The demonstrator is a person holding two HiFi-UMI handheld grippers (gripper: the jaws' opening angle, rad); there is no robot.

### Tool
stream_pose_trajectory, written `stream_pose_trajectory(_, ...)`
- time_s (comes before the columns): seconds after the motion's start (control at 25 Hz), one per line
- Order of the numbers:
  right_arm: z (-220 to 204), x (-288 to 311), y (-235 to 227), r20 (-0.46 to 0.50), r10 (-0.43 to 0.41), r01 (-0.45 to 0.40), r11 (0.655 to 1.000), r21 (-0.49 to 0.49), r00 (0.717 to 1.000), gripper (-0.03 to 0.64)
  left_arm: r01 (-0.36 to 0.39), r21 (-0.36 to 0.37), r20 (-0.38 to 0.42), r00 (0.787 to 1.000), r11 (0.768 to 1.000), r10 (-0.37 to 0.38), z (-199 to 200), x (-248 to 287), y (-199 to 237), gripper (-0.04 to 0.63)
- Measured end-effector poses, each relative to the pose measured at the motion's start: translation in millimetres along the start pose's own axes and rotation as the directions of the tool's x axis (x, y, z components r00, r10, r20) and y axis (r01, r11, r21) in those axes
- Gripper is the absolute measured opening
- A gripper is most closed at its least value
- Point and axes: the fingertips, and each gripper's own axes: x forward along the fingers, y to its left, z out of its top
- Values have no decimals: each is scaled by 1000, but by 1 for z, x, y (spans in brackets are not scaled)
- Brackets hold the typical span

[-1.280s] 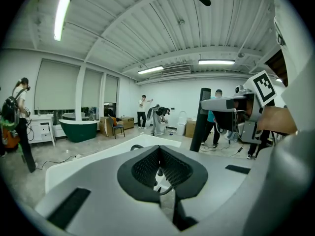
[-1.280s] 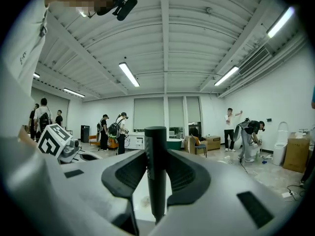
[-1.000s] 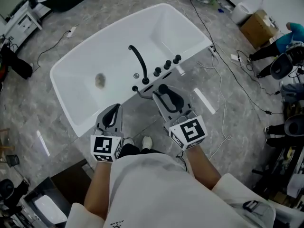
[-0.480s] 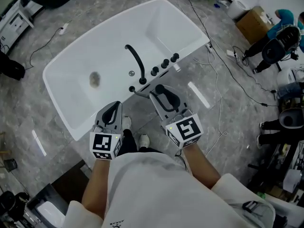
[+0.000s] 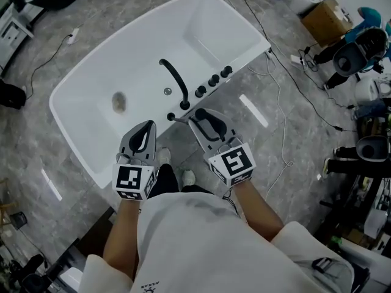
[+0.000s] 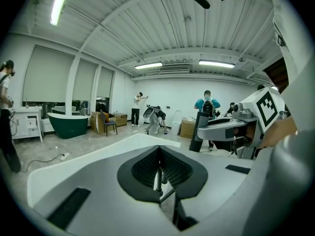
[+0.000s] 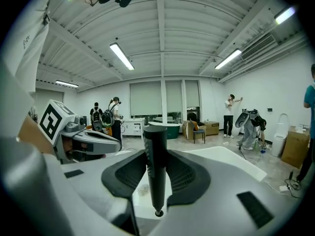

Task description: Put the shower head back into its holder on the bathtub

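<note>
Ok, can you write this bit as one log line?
right gripper: shut on shower head | left gripper: shut, empty | bathtub: just ahead

White top, dark trousers, grey tools in each hand

The person wears a loose white short-sleeved shirt (image 5: 195, 243), dark trousers (image 5: 166, 180) and white shoes (image 5: 188, 177). The left gripper (image 5: 144, 132) and right gripper (image 5: 201, 116) have smooth grey shells and black ribbed pads (image 6: 142, 168). Each bears a white cube (image 5: 232, 163) printed with black square markers.
</note>
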Motion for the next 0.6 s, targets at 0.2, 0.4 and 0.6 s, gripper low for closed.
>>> stream_pose_trajectory(0.2,-13,24,-10,-40,-3,3,1000,15,999,137,14,-12,-9,1000,1000,-14,1,21,18,12)
stream_pose_trajectory(0.4,-25,41,-10,-75,4,-2,1000,25,997,137,19,-27,-29,999,999,-20,-7,32,30,12)
stream_pose_trajectory(0.6,-35,62,-10,-100,12,-9,999,31,995,137,24,-41,-47,999,999,-25,-19,39,41,12)
